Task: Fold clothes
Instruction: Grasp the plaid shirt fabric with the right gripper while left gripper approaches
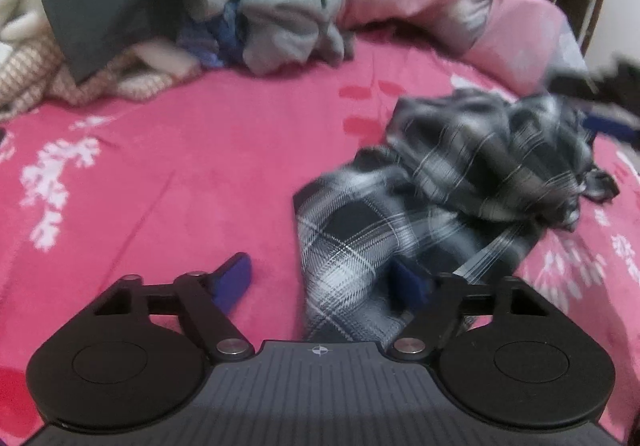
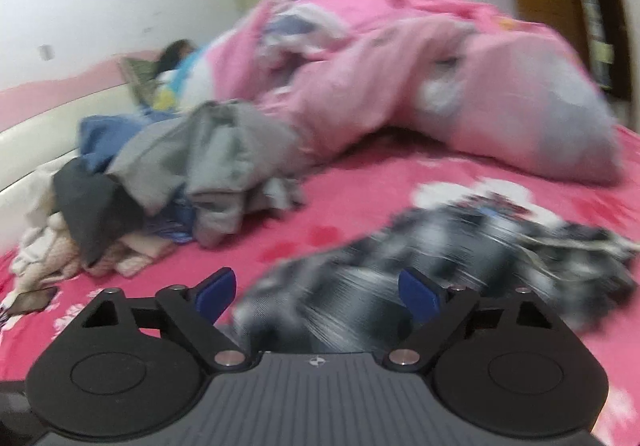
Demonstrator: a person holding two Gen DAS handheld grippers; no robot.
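Both tongs, the left gripper [image 1: 324, 282] and right gripper [image 2: 318, 292], are gaping wide apart over a crumpled plaid shirt [image 1: 452, 182] lying on the pink bedsheet [image 1: 180, 174], gripping nothing.

Home bedroom: pink floral bedsheet [image 1: 160, 166], rumpled pink duvet [image 2: 400, 86], clothes pile [image 1: 180, 6].

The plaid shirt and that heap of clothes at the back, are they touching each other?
Apart. The left wrist view shows the plaid shirt and the heap of clothes separated by a bare stretch of pink bedsheet; the right wrist view agrees.
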